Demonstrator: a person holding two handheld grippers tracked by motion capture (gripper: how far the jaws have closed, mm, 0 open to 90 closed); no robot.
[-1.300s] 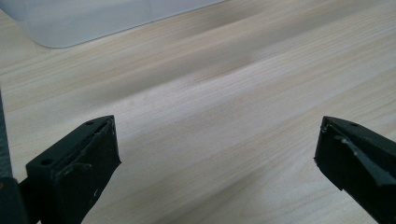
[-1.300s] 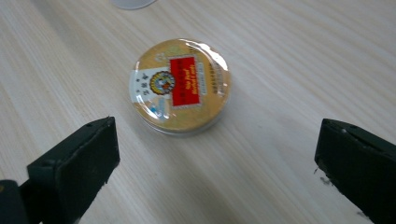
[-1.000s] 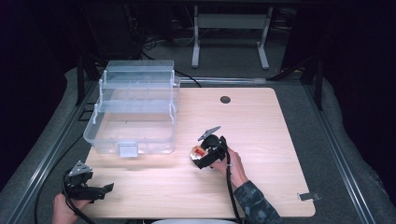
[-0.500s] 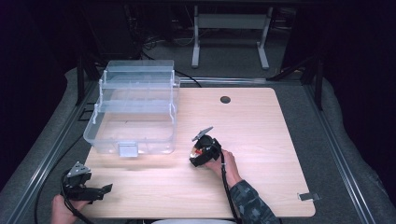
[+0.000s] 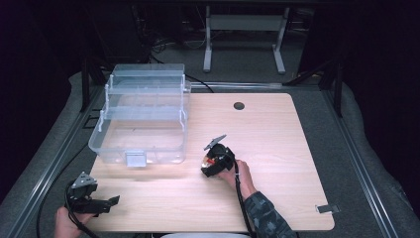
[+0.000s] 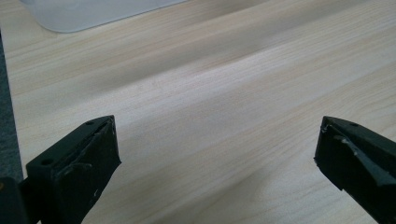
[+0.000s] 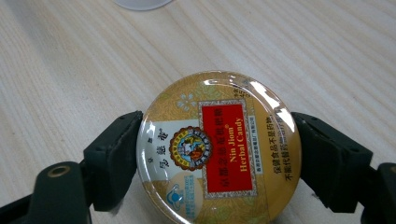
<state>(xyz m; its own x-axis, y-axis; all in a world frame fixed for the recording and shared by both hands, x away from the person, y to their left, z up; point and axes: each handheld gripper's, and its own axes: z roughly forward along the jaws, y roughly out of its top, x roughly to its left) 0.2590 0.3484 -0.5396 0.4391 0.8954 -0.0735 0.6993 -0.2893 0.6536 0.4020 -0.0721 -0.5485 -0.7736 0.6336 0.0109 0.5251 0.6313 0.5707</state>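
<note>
A round gold candy tin with a red label lies flat on the wooden table. My right gripper has just been closing, and both pads now press on the tin's rim from either side. From above, the right gripper sits near the table's middle, with a bit of the tin peeking out at its left. My left gripper rests at the near left corner. Its jaws stand wide apart over bare wood in the left gripper view.
A clear plastic tiered box stands open at the back left of the table, its latch facing me. A round cable hole is near the far edge. Bare wood lies right of the right gripper and between both hands.
The right gripper has slid a little to the left onto the tin and its jaws have closed on it. The left gripper has stayed put.
</note>
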